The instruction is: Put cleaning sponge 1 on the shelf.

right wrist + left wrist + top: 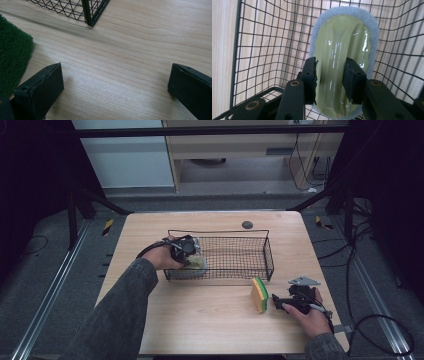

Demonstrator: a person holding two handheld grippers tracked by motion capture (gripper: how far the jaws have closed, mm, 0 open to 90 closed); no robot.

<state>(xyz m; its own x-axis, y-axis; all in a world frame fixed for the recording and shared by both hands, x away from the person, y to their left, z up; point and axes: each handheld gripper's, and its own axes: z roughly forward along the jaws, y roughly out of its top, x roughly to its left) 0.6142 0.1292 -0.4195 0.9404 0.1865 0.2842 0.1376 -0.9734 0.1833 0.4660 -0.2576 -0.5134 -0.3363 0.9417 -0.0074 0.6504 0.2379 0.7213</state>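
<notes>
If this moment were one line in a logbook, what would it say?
left gripper: shut on pale green scrubber, inside wire basket | right gripper: open, empty, beside yellow-green sponge on table

Basket [260, 251] at frame centre on table [210, 325]; scrubber [196, 266] in its left end; 1 sponge [259, 294] (on edge) lower right.

black wire basket [235, 251]; glossy yellow-green plastic scrubber [342, 57] edged in fuzzy foam; pale matt wood-grain table [210, 320]; rough green-faced sponge [12, 55].
</notes>
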